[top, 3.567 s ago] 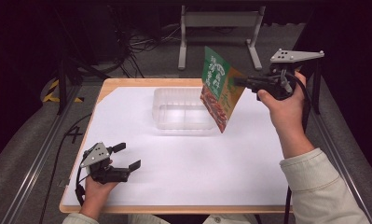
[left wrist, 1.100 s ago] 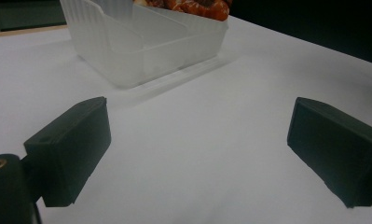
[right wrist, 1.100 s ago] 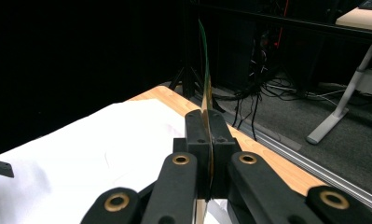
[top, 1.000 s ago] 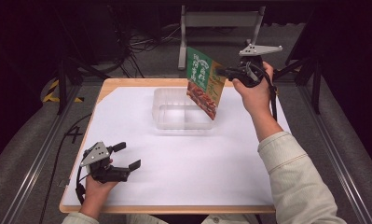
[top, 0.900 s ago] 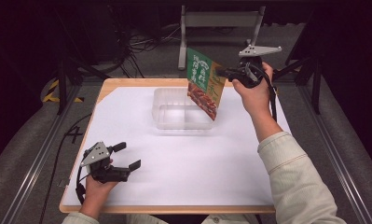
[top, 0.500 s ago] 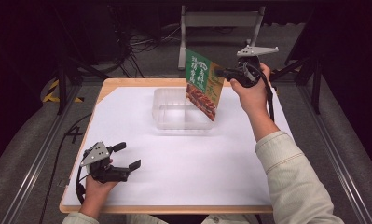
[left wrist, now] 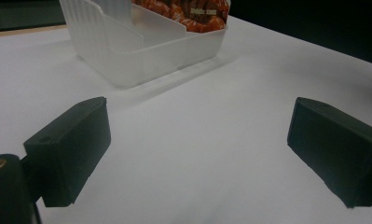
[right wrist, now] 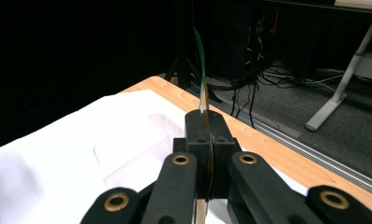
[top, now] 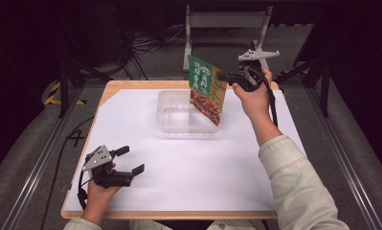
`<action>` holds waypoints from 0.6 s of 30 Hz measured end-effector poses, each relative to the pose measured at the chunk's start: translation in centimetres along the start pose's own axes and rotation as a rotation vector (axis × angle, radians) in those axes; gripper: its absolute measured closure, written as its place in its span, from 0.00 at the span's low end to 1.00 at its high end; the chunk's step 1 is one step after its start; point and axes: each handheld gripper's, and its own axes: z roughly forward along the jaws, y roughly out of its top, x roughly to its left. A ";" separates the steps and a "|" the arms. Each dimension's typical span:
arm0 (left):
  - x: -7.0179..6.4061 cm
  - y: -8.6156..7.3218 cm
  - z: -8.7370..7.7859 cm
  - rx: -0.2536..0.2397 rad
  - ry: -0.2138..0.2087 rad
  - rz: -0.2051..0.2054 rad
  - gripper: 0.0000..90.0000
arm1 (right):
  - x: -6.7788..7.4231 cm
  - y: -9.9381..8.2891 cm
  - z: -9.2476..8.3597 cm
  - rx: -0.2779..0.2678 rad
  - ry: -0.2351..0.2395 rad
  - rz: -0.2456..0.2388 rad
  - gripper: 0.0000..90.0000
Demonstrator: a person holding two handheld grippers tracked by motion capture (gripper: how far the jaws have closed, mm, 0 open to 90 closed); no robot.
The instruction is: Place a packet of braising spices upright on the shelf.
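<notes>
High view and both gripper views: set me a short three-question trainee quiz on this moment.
1. True or false: the right gripper is shut on the food pouch.
2. Where is the pouch's lower end? A) in the clear plastic container B) flat on the white table cover C) off the table
3. What do the left gripper fingers hold?

Key:
1. True.
2. A.
3. Nothing; they stand open above the cover.
</notes>
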 end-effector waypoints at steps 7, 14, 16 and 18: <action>-0.1 0.0 0.1 -0.001 0.000 -0.002 0.07 | 0.2 -0.5 0.4 0.017 -0.009 0.001 1.00; 0.0 0.0 0.1 0.000 -0.001 -0.003 0.07 | 0.4 -0.7 0.5 0.024 -0.018 0.002 1.00; -0.1 0.0 0.1 -0.001 -0.001 -0.003 0.07 | 0.4 -0.8 0.6 0.032 -0.018 0.001 1.00; -0.1 0.0 0.1 -0.001 0.000 -0.003 0.07 | 0.4 -1.0 0.8 0.039 -0.020 0.004 1.00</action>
